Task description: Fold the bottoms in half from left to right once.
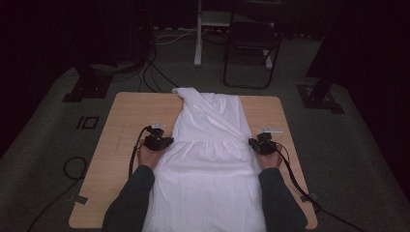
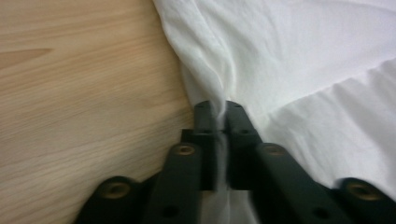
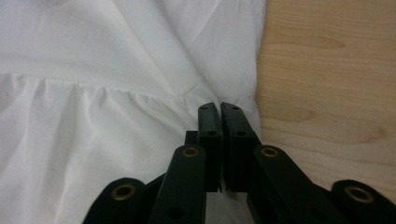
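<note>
So there's a white dress [image 1: 208, 159] spread flat down the middle of a light wooden table [image 1: 121, 121], skirt end toward the person and hanging off the near edge, top end pointing away and reaching the far edge. The gathered waist seam runs across about halfway up.

The left gripper [image 1: 167, 141] sits at the dress's left edge right at that waist seam. In the left gripper view [image 2: 217, 112] the jaws are pinched together with a bunched fold of the white fabric squeezed between them, bare wood off to the side.

The right gripper [image 1: 252, 143] mirrors it at the right edge, same waist line. In the right gripper view [image 3: 219, 109] the jaws are clamped nearly flush on the fabric edge, just where the gathers meet the bodice, with the tabletop right beside it.

Both forearms in dark sleeves come in along either side of the skirt. A black chair [image 1: 251, 38] stands on the floor beyond the table.
</note>
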`<state>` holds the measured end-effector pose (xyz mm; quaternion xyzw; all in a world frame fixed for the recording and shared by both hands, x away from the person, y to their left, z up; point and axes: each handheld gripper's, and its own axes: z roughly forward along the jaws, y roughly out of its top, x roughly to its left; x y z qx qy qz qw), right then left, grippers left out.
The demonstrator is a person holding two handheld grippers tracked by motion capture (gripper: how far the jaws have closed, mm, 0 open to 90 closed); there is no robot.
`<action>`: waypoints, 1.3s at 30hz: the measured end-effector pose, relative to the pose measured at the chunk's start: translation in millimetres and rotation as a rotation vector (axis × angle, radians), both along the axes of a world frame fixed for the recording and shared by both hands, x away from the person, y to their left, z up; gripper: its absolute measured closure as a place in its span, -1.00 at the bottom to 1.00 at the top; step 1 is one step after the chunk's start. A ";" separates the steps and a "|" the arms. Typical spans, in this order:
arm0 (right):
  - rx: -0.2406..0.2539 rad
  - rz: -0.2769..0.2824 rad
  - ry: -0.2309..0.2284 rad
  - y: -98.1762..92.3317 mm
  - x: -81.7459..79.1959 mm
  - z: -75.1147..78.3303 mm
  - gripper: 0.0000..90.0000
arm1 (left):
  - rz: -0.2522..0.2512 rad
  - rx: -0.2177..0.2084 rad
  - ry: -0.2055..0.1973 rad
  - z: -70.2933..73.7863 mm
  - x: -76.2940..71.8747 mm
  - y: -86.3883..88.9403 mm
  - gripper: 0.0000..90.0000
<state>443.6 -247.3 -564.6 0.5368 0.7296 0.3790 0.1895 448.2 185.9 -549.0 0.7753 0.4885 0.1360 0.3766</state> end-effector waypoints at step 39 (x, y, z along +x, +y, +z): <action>-0.082 0.202 -0.082 16.6 -96.0 20.9 0.09 | 0.011 -0.070 -0.125 -3.6 -111.9 45.2 0.25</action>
